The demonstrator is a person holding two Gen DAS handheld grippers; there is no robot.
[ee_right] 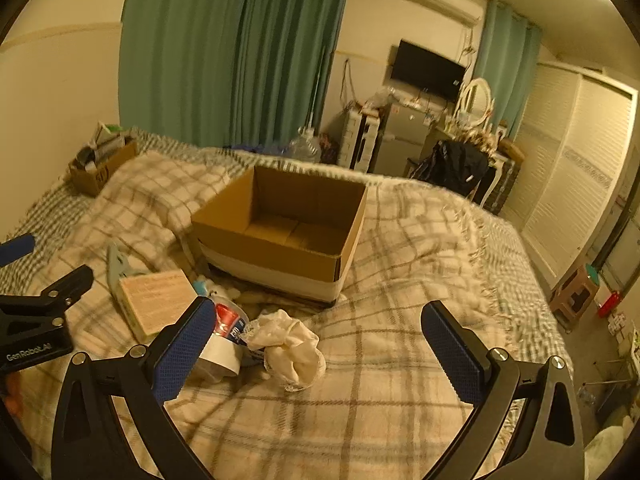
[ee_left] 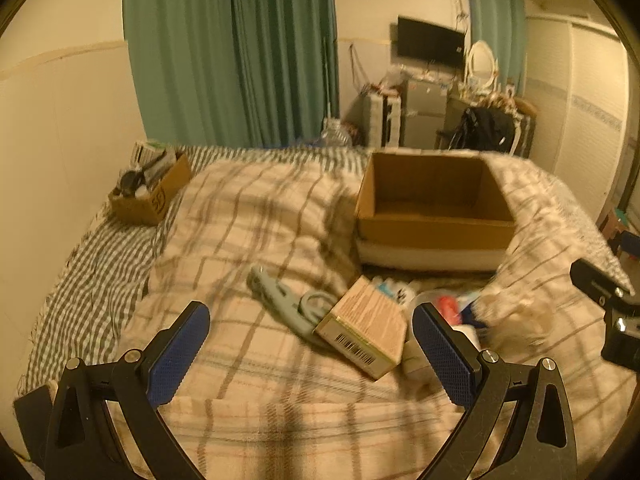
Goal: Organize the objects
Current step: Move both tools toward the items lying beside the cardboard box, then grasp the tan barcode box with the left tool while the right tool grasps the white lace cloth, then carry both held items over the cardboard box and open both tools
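Note:
An open, empty cardboard box [ee_left: 434, 222] [ee_right: 280, 248] stands on the plaid blanket. In front of it lie a flat wood-patterned box with a barcode [ee_left: 366, 328] [ee_right: 156, 302], a pale blue clip-like item [ee_left: 280, 300] [ee_right: 116, 260], a red and blue toothpaste tube [ee_right: 228, 322], a roll of white tape [ee_right: 220, 354] and a crumpled cream cloth [ee_right: 290, 346]. My left gripper [ee_left: 310, 322] hovers open over the blanket just short of the flat box. Near the cloth, my right gripper [ee_right: 318, 318] is open, nothing held.
A smaller cardboard box full of items [ee_left: 150, 192] [ee_right: 102, 164] sits at the bed's far left by the wall. Green curtains [ee_left: 232, 52], a television [ee_right: 428, 68], a cluttered dresser and white wardrobe doors [ee_right: 576, 184] lie beyond the bed.

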